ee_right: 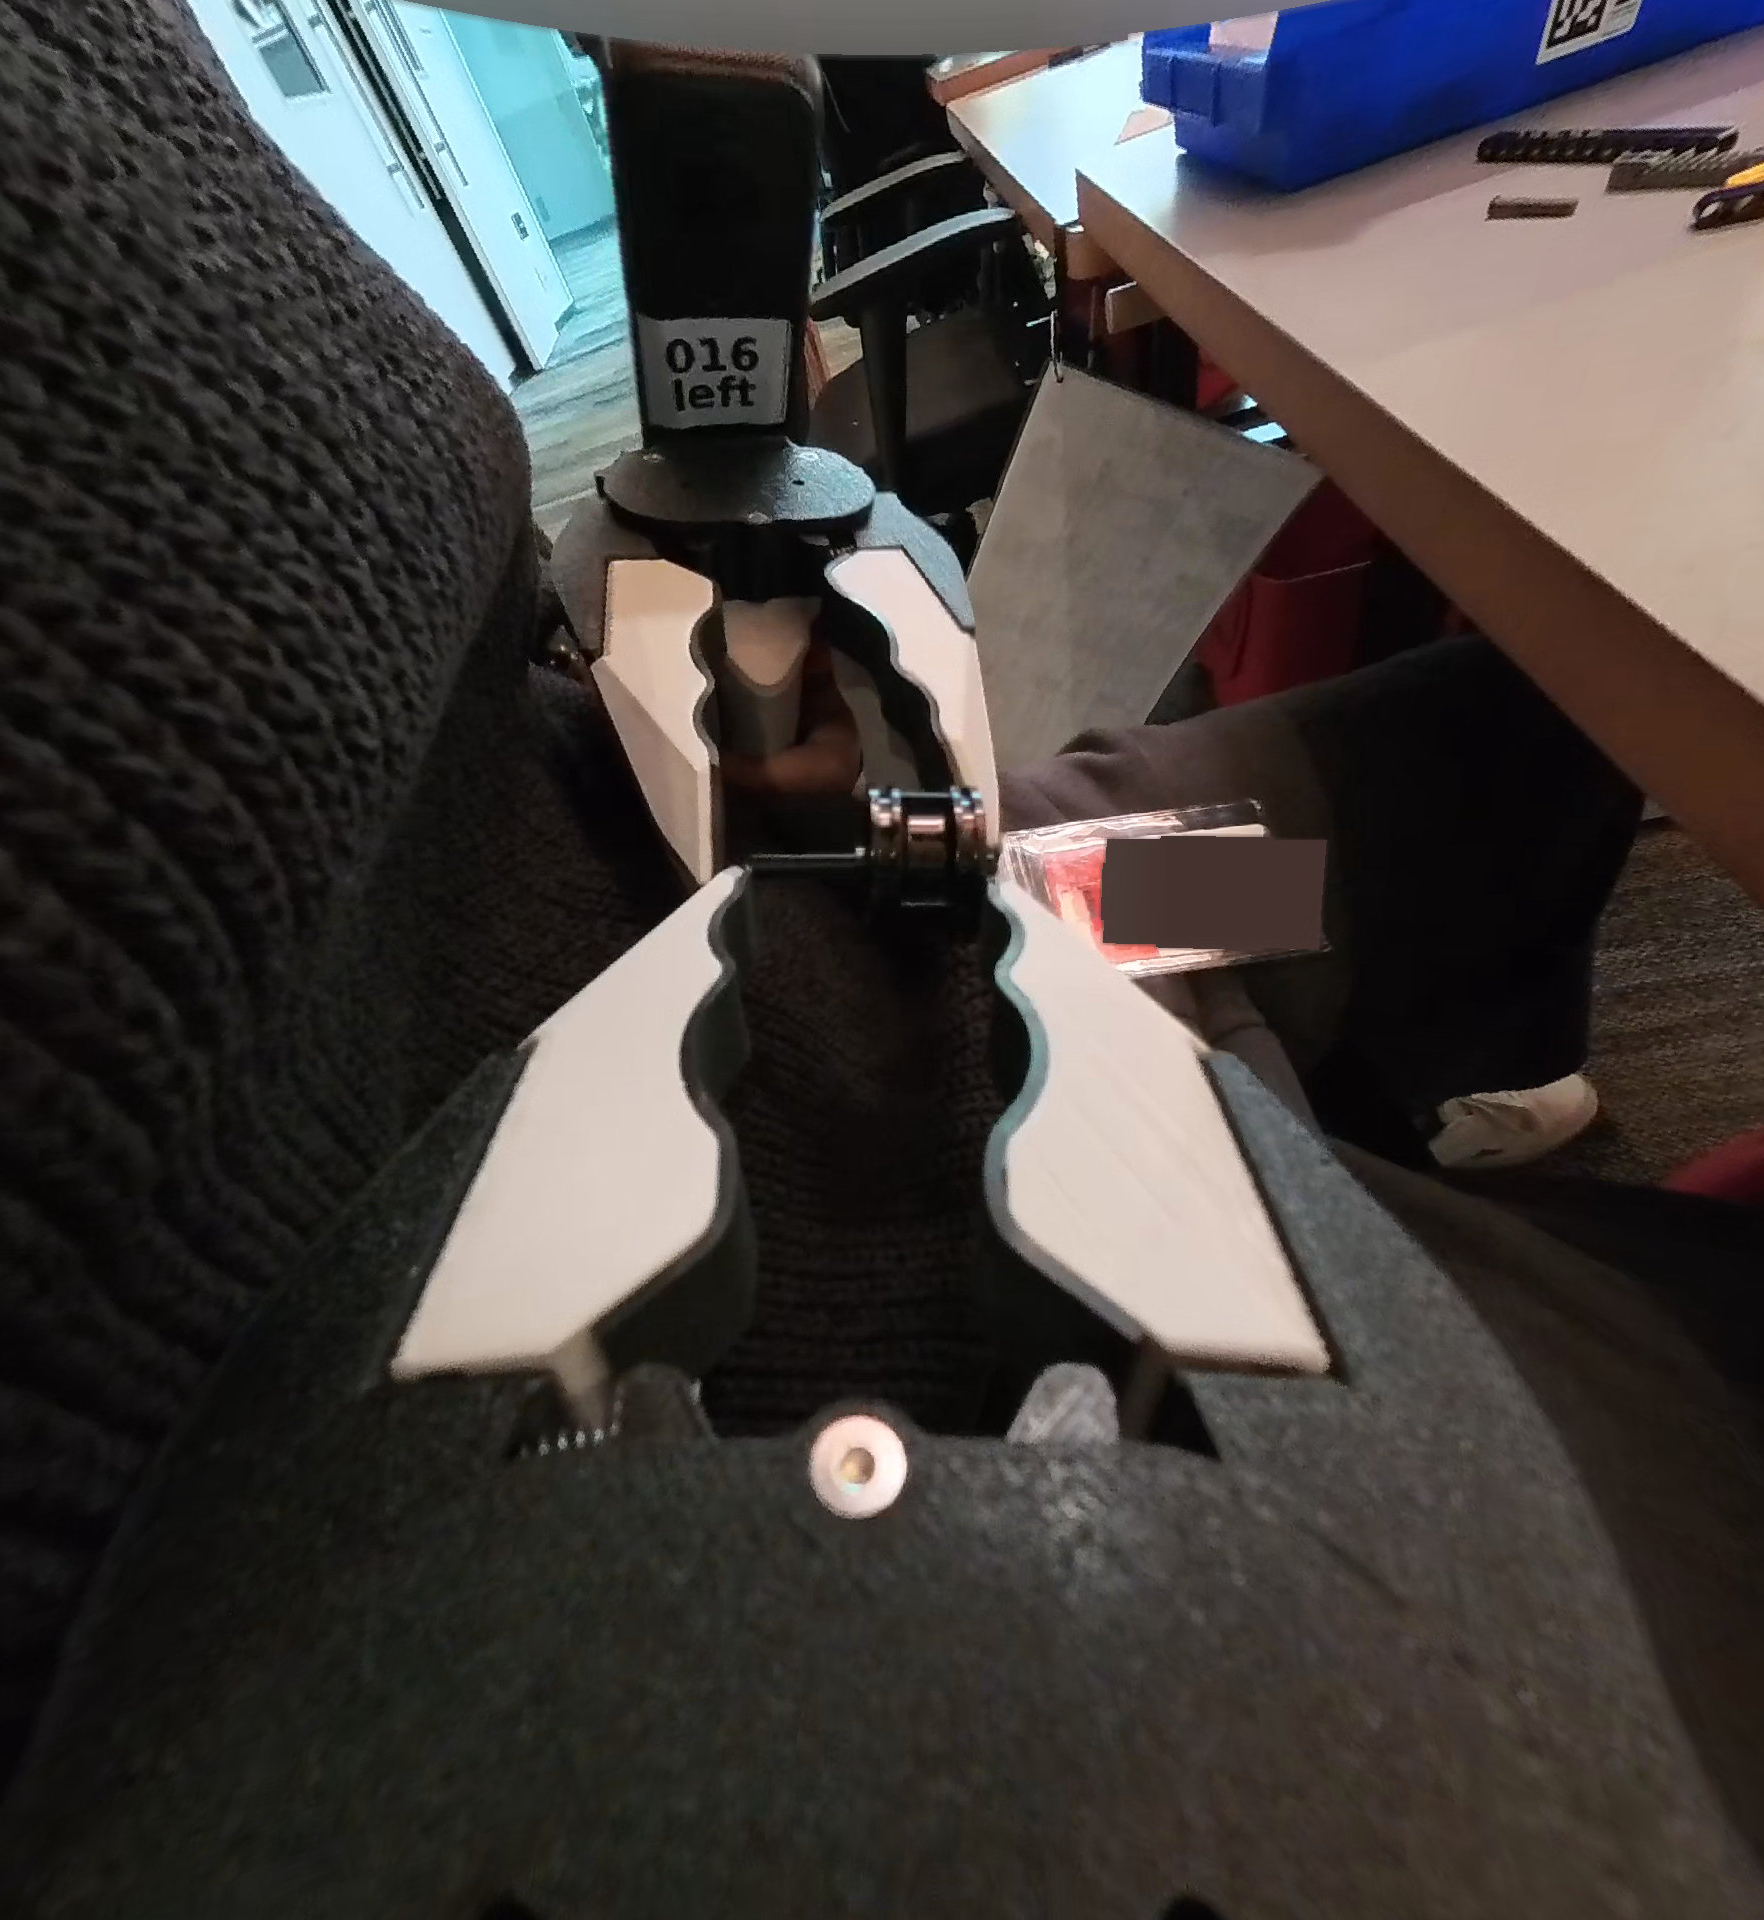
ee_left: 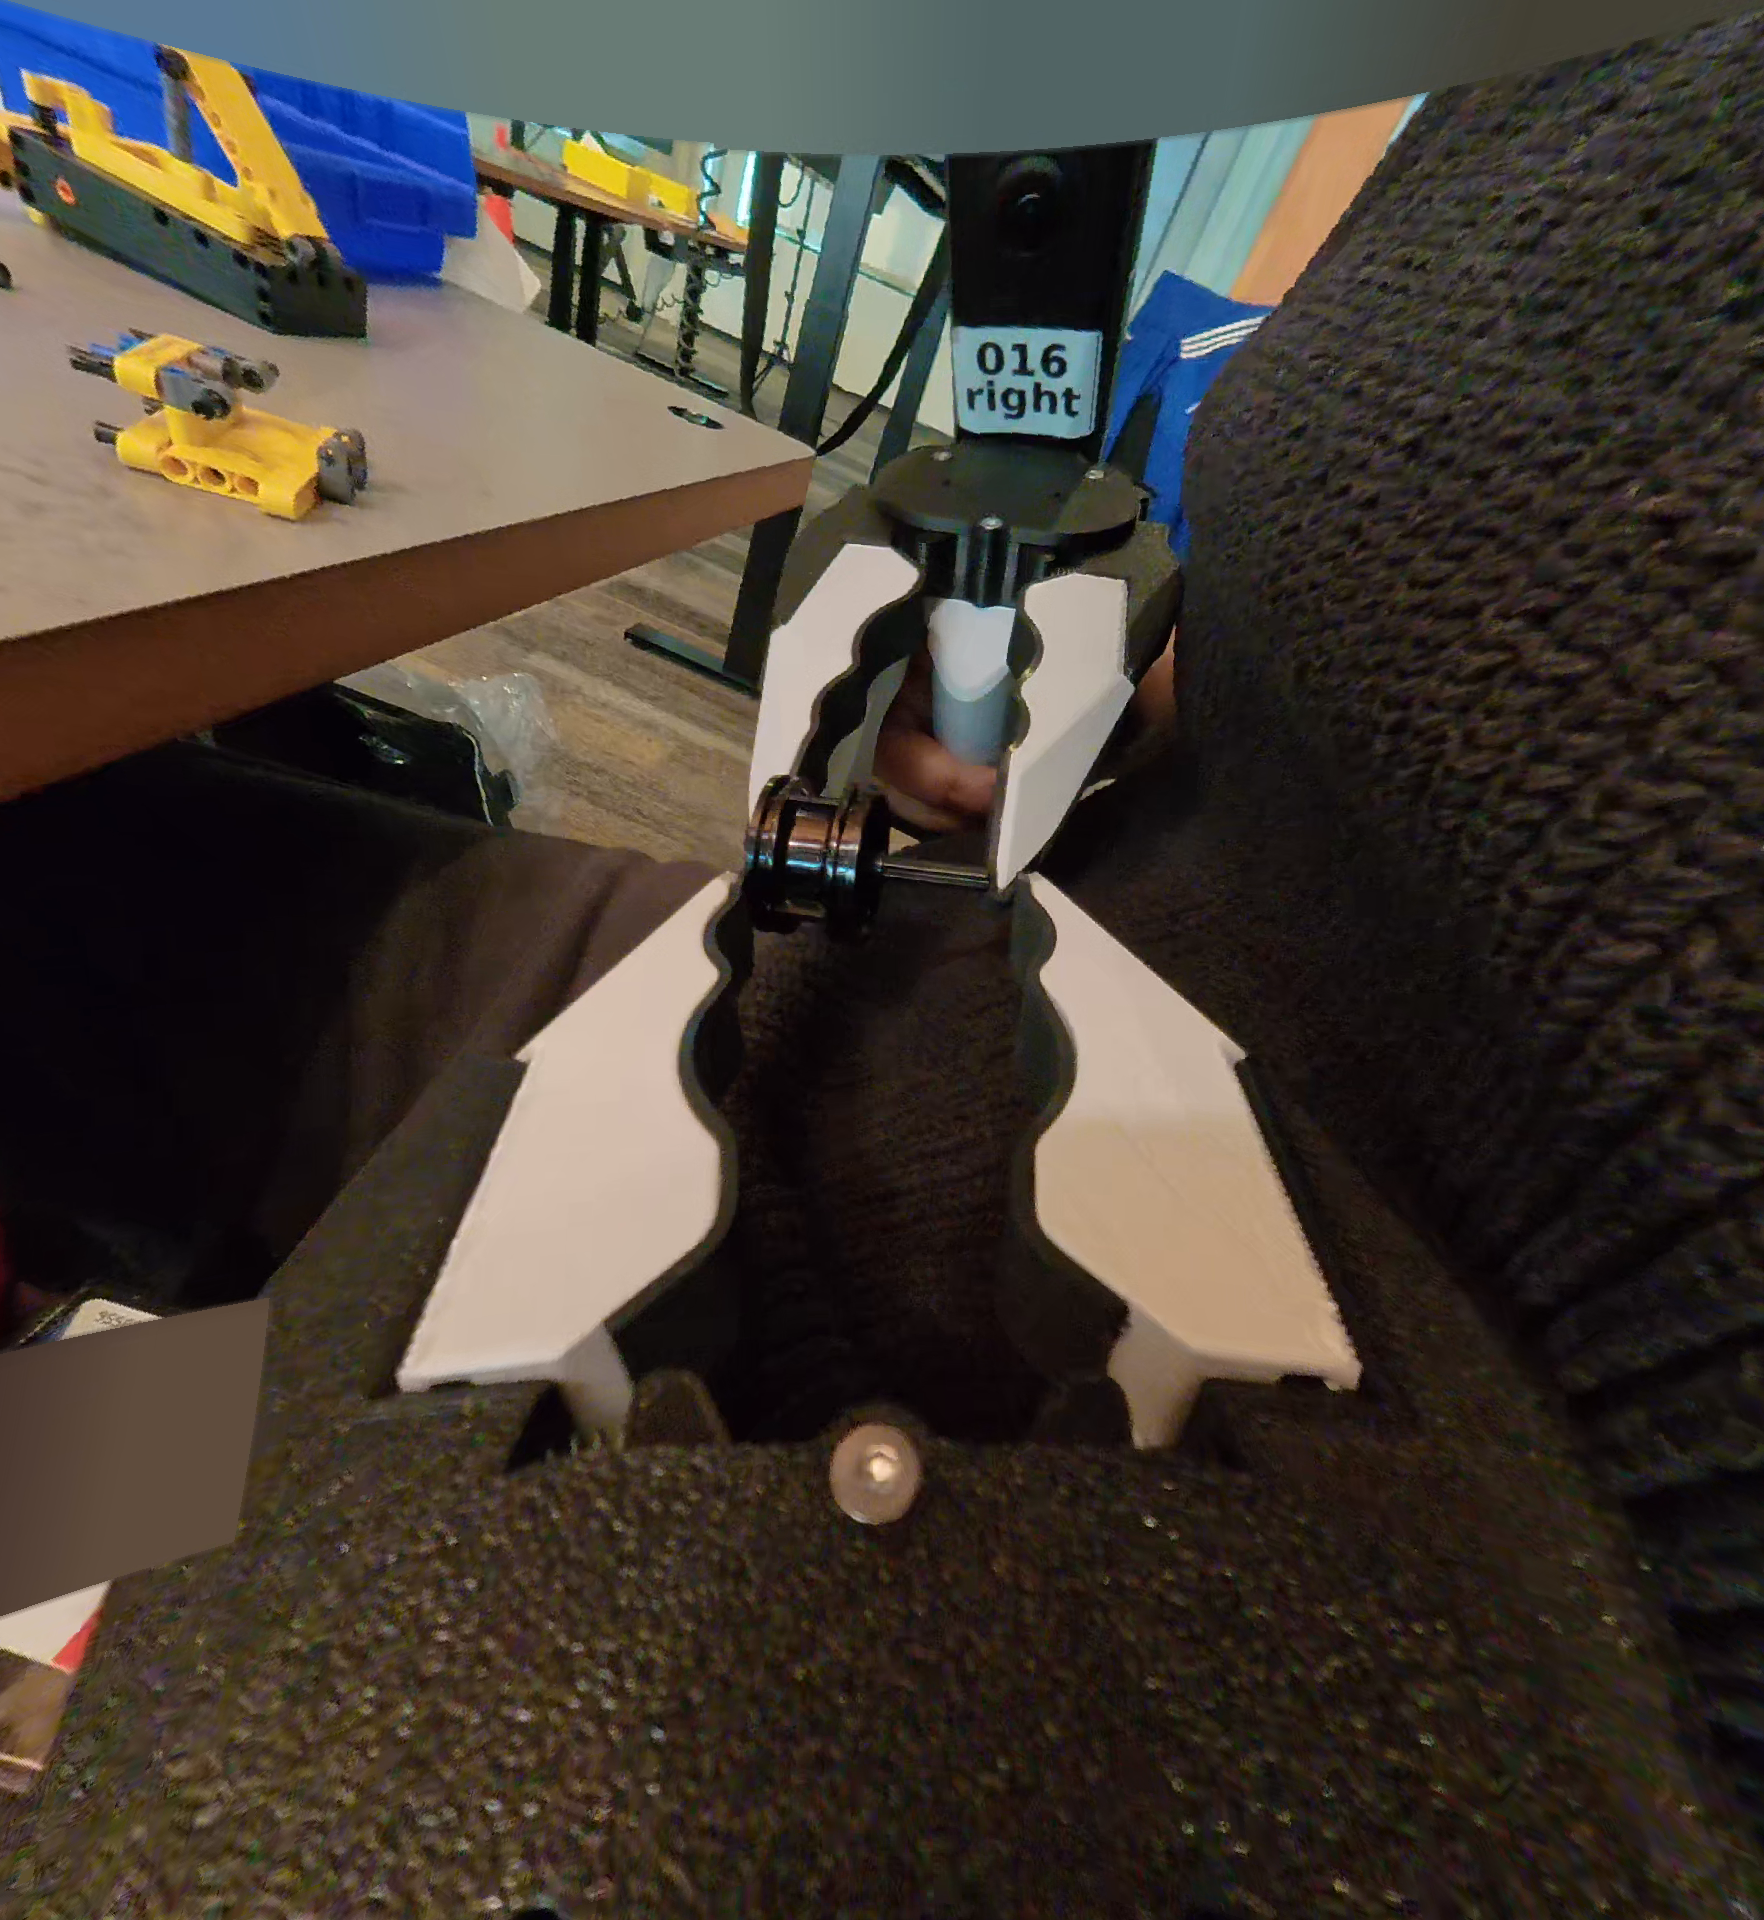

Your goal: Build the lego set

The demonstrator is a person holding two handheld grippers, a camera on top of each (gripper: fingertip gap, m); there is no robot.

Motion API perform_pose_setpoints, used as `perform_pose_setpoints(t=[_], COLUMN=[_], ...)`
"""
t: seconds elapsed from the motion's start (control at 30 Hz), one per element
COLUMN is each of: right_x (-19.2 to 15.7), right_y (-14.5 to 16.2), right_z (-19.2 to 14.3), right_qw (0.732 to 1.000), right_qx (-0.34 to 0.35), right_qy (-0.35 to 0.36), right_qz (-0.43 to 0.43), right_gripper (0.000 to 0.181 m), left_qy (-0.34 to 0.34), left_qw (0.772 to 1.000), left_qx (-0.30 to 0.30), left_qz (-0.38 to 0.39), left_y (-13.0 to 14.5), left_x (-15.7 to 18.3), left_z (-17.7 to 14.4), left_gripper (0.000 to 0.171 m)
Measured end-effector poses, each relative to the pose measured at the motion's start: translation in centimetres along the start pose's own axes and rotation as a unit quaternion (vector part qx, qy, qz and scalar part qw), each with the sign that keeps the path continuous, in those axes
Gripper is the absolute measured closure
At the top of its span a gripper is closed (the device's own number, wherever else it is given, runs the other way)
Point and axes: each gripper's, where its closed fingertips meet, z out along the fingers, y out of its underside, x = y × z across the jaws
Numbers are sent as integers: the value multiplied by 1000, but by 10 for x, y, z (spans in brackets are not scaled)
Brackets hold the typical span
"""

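A person in a dark knit sweater (ee_left: 1480,727) sits below the edge of a wooden table (ee_left: 504,457), w/ both hand-held grippers facing each other tip to tip over the lap. On the tabletop, seen from the left wrist view, a blue bin (ee_left: 369,177) stands at the back, a large yellow-and-black brick assembly (ee_left: 182,197) in front of it, and a smaller yellow brick piece (ee_left: 223,436) nearer the edge; the right wrist view shows the same table (ee_right: 1429,343) w/ a blue bin (ee_right: 1377,83) and loose dark beams (ee_right: 1605,145) beside it. The left gripper (ee_left: 873,894) has its white fingers apart, tips just beside the part. The right gripper (ee_right: 862,883) likewise has fingers spread, not clamped. Between the 2 sets of tips sits a small black-and-chrome pulley-like wheel on a thin black axle (ee_left: 821,857), also seen from the other side (ee_right: 925,836); the axle's free end meets one fingertip of the right gripper and the wheel sits by its other tip, though whether the part is pinched or only resting there cannot be told. Behind it, a clear plastic packet w/ red contents (ee_right: 1065,873) lies on the lap. A white shoe (ee_right: 1512,1117) shows on the carpet.
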Motion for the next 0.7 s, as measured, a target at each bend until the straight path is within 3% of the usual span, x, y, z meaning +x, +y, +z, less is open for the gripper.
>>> perform_pose_setpoints(t=[0.13,0.27,0.37,0.47,0.7], right_x=[1,3,2,-4,-2], right_y=[1,-2,-5,-5,-4], right_z=[-1,-2,-5,-6,-6], right_qw=[1000,998,992,988,987], right_qx=[0,29,49,57,61], right_qy=[2,-28,-60,-86,-82], right_qz=[-3,53,95,114,124], right_gripper=[138,137,137,137,135], left_qy=[-2,13,36,39,36], left_qw=[1000,1000,999,998,998], left_qx=[-6,13,21,24,19], left_qz=[4,-5,-31,-50,-56], left_y=[1,-4,-6,-5,-4], left_x=[-1,0,-1,-4,-6], left_z=[1,0,-3,-5,-4], left_gripper=[122,122,129,151,152])
